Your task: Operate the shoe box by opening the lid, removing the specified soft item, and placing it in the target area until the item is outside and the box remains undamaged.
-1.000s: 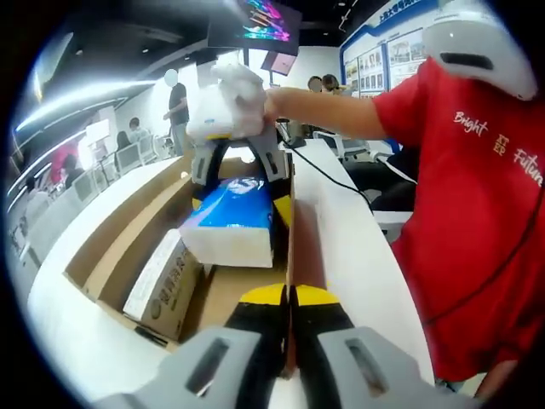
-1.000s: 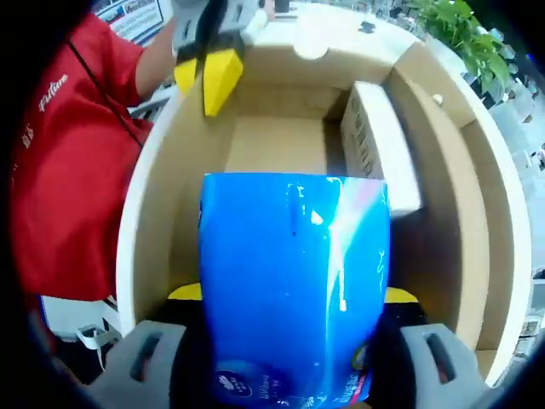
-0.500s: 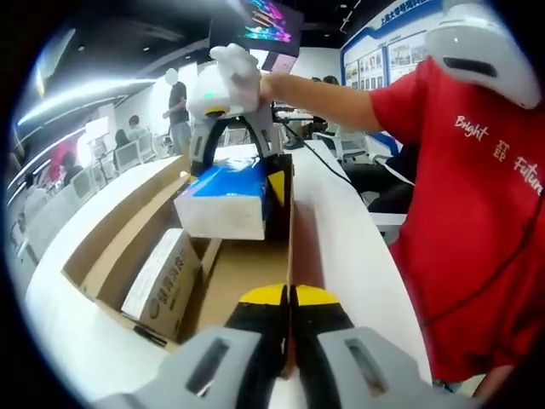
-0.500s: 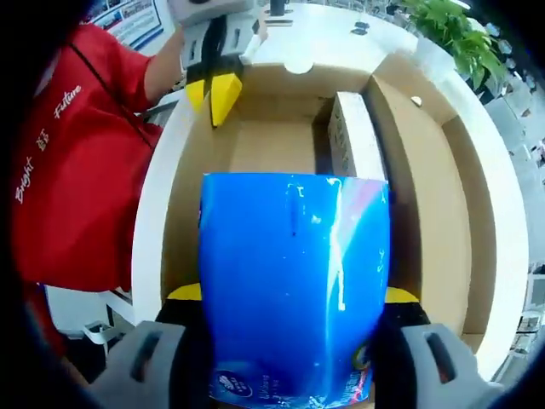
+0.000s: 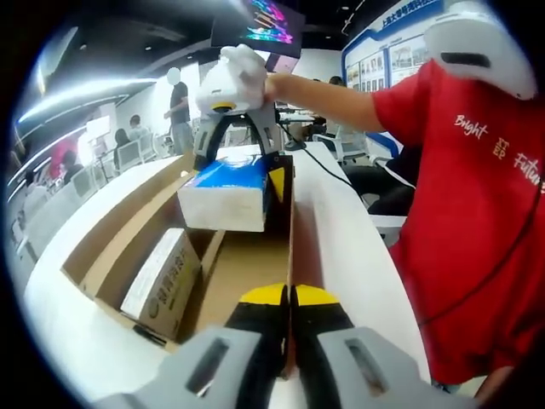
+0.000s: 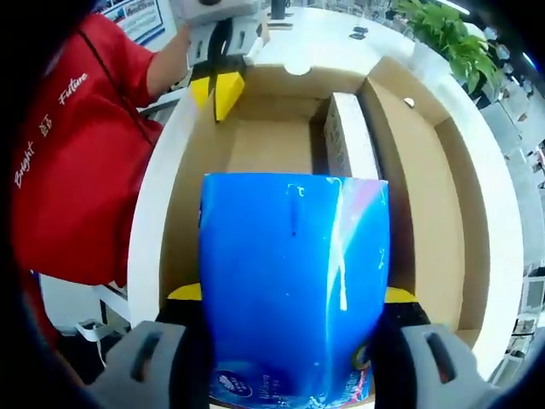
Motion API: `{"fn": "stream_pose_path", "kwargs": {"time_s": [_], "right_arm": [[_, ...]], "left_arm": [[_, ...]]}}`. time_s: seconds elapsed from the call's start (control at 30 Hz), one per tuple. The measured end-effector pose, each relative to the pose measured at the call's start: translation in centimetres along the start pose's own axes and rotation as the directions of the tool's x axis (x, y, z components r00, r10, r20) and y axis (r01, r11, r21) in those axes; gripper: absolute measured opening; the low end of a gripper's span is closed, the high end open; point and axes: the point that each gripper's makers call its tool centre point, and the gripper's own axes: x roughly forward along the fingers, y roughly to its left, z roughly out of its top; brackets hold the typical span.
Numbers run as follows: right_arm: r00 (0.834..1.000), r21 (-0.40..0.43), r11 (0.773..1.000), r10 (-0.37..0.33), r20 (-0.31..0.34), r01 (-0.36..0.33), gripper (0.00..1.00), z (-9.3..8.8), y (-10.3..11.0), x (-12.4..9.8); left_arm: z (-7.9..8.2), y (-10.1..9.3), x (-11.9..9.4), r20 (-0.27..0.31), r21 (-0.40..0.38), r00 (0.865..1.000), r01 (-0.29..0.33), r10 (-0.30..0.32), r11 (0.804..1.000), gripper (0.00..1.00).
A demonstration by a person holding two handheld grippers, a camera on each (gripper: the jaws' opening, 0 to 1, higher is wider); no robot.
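Left gripper view: the left gripper [image 5: 289,298] sits at the bottom with its yellow-tipped jaws pressed together on the upright side wall of the open cardboard shoe box [image 5: 294,239], pinching the thin wall between them. The box lies on a white table [image 5: 349,256], with its lid [image 5: 111,230] folded out flat on the far side from the person. Inside, against the lid-side wall, lies a small white carton [image 5: 162,281] with dark print on its side. Above the box's far end the right gripper [image 5: 238,170] holds a blue tissue pack [image 5: 228,194], its white underside facing the camera, lifted clear of the box floor. A gloved hand [image 5: 243,72] grips the top of that gripper, and the person in a red shirt [image 5: 477,213] stands at the table's edge.

Right gripper view: the right gripper [image 6: 294,298] has its jaws set wide around the blue tissue pack [image 6: 294,281], one yellow pad showing at each side of the glossy wrapper, which hides much of the box below. Beneath it the shoe box [image 6: 264,145] is open, the white carton [image 6: 349,145] lying along one inner wall. At the far rim the left gripper [image 6: 217,81] is clamped on the box wall. A green plant [image 6: 443,30] stands beyond the table.
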Motion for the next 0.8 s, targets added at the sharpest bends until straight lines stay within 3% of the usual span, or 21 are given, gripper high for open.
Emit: {"fn": "stream_pose_path", "kwargs": {"time_s": [0.23,0.57,0.8], "right_arm": [[1.0,-0.011,1.0,-0.027,0.01,0.027,0.76,1.7,-0.5,-2.0],[0.999,0.017,0.999,-0.051,0.016,0.05,0.76,0.3,-0.9,-3.6],[0.996,0.025,0.997,-0.069,0.054,0.068,0.76,0.4,-0.6,-4.8]], "left_arm": [[0.0,0.0,0.0,0.0,0.0,1.0,0.001,-0.001,1.0,0.01],[0.0,0.1,-0.1,0.01,-0.001,1.0,0.002,-0.002,1.0,0.01],[0.0,0.2,-0.1,0.009,-0.004,1.0,0.003,-0.003,1.0,0.01]]}}
